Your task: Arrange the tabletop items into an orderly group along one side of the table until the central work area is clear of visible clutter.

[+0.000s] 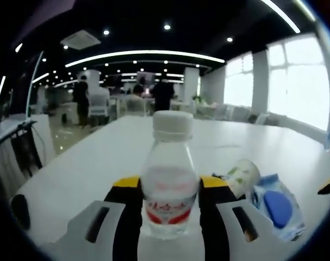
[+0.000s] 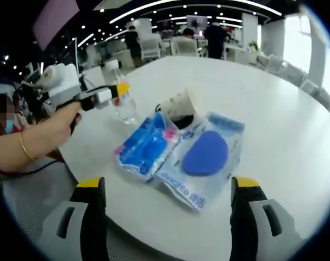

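The worktop (image 2: 273, 109) is a broad, smooth white slab with a rounded edge. In your right gripper view, two flat glossy plastic packs lie at centre, touching along one side. The clear pack with a blue oval pad (image 2: 205, 155) sits toward 3 o'clock. The crinkled blue packet with pink print (image 2: 145, 147) sits toward 9 o'clock. A small paper-wrapped cup-shaped item (image 2: 181, 106) rests at 12 o'clock of them, touching both. Your right claw (image 2: 169, 204) is spread wide and grips nothing. Your left claw (image 1: 170, 204) has its black, yellow-tipped jaws pressed against both sides of the clear ribbed water bottle (image 1: 170, 179). It stands upright with a white cap and red label, at 10 o'clock of the packs.
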Motion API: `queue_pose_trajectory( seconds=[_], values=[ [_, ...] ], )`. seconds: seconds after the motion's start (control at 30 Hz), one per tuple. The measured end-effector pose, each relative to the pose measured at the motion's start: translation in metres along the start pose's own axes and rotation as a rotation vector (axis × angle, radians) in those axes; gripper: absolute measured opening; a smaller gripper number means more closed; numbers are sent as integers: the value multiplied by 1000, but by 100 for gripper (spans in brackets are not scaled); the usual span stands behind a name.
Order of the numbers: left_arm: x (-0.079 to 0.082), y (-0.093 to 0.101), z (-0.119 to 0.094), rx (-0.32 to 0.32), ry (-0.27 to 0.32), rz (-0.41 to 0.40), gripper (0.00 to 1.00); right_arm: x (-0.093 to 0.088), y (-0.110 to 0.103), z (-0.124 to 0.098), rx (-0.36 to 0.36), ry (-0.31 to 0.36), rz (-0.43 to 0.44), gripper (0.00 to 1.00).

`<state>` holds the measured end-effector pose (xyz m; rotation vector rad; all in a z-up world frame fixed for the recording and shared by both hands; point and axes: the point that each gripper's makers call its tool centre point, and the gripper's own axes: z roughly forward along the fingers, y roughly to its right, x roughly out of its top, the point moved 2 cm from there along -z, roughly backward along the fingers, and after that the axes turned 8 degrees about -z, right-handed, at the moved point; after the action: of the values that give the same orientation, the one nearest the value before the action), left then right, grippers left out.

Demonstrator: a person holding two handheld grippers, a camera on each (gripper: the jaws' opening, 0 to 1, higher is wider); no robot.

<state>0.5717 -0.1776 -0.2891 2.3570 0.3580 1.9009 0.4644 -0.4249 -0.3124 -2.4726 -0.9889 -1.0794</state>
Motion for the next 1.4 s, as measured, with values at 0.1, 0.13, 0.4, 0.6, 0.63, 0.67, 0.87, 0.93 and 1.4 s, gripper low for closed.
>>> queue_pose_trajectory(
  seconds=[0.1, 0.13, 0.4, 0.6, 0.63, 0.67, 0.87, 0.93, 1.4],
  values=[
    [5, -1, 4, -3, -2, 58, 36, -3, -3, 1, 11, -21, -14, 94],
    [6, -2, 4, 0, 2, 52, 36, -3, -4, 1, 17, -21, -18, 94],
    [20, -13, 13, 15, 5, -6, 36, -3, -5, 2, 21, -20, -23, 94],
    [31, -27, 27, 29, 4, -16, 35, -5, -4, 2, 17, -19, -5, 94],
    [33, -28, 28, 30, 5, -21, 36, -6, -3, 2, 16, -21, -2, 94],
    [35, -30, 31, 33, 7, -28, 36, -6, -3, 2, 14, -22, 1, 94],
    [43, -38, 47, 49, -3, -36, 36, -6, -1, 5, 11, -25, 3, 93],
    [47, -42, 53, 51, 2, -28, 36, -7, 0, 5, 10, -29, 5, 93],
    [65, -65, 98, 35, 9, 43, 36, -14, 7, 8, 4, -49, 54, 94]
  ],
)
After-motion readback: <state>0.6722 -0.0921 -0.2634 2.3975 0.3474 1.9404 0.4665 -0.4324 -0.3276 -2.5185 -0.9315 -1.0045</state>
